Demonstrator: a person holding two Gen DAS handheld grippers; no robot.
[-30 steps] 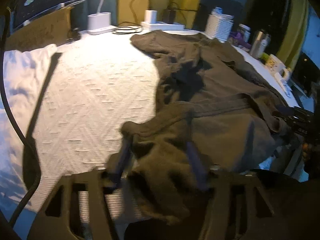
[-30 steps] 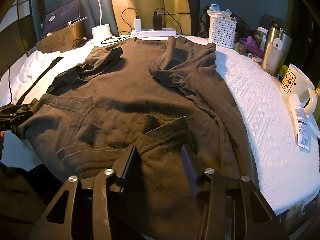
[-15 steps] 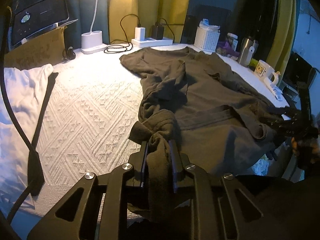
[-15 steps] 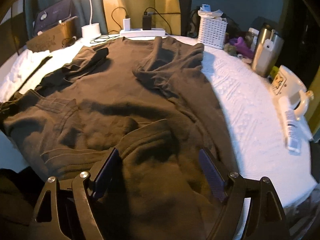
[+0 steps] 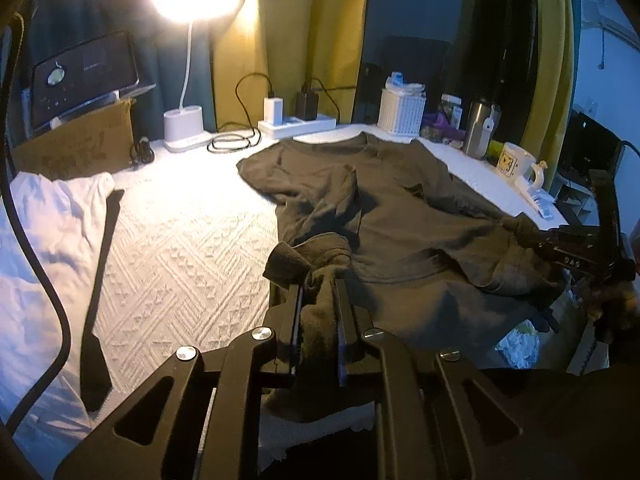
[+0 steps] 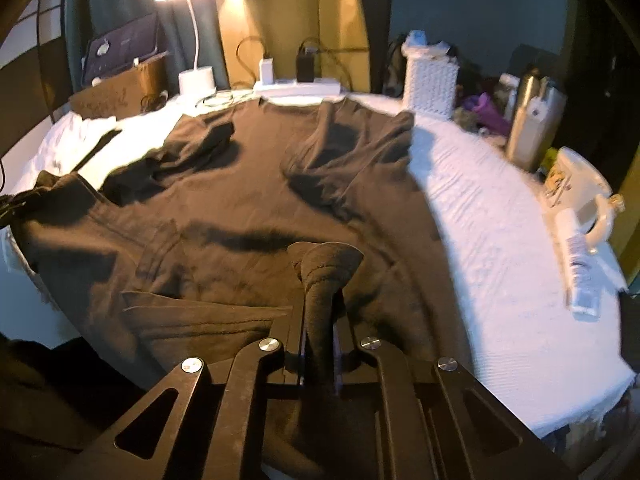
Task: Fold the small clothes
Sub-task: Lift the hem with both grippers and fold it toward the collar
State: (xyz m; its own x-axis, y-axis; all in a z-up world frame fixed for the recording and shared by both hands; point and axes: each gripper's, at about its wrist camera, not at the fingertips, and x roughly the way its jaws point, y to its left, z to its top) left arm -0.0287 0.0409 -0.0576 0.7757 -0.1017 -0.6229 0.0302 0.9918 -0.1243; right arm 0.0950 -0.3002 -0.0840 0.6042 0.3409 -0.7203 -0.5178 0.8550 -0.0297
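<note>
Brown shirt (image 5: 400, 216) hem bunched between both closing grippers' fingers (image 5: 294, 312)

shirt hem (image 6: 320, 420) behind right gripper (image 6: 320, 308)

A lit desk lamp (image 5: 188, 120) with a white base stands at the far edge of the work surface; its head glares brightly. The surface carries a white textured cover (image 5: 180, 248) with a diamond pattern. Behind it hang yellow curtains (image 5: 292, 40) and a dark teal curtain (image 5: 100, 8). A white power strip (image 5: 298, 125) with two chargers sits beside the lamp; a white woven basket (image 5: 402, 112), a steel tumbler (image 5: 478, 130) and a printed mug (image 5: 514, 160) line the right edge; a cardboard box (image 5: 76, 148) stands far left.
</note>
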